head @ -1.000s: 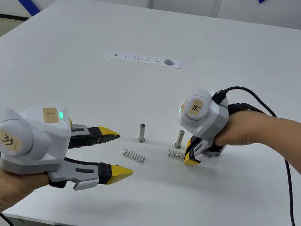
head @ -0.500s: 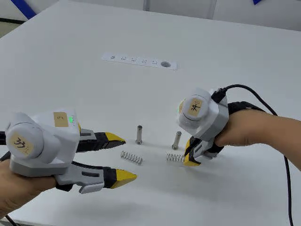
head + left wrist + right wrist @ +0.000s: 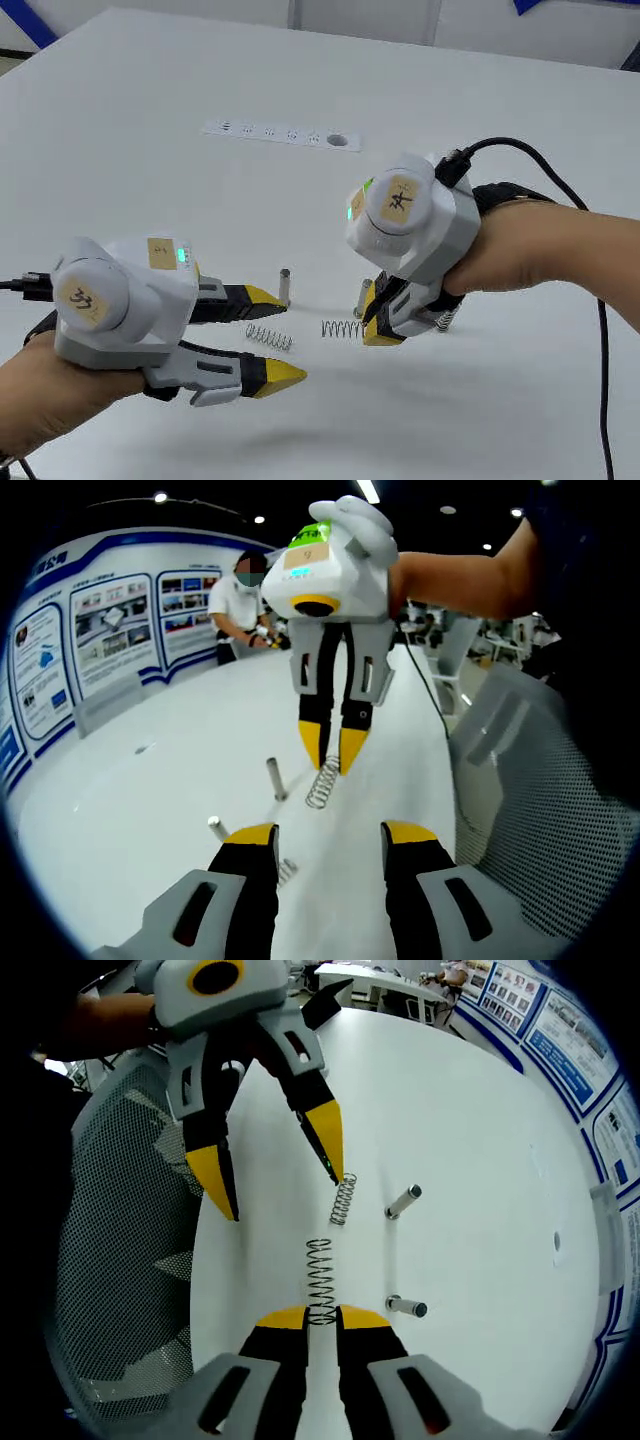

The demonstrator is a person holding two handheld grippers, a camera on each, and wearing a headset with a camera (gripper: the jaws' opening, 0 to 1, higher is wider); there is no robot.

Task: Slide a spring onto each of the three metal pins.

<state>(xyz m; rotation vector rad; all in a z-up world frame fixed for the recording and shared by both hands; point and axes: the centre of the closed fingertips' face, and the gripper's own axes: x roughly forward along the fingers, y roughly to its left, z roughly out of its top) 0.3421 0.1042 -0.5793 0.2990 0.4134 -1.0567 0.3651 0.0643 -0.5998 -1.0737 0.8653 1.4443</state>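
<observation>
Head view: over a white table (image 3: 150, 150), the right gripper (image 3: 374, 330) pinches one end of a spring (image 3: 343, 327), its jaws almost closed, next to an upright pin (image 3: 363, 297). A second pin (image 3: 284, 286) stands to the side. The left gripper (image 3: 288, 336), jaws wide and empty, hovers over a second spring (image 3: 268, 337). A coil (image 3: 445, 318) behind the right gripper may be a third spring.

Left gripper view: the spring hangs from the right gripper's tips.

Right gripper view: the spring reaches forward from the nearly closed jaws toward the left gripper.

Head view looks down at the table (image 3: 150, 120) — low gripper views face each other across it.
</observation>
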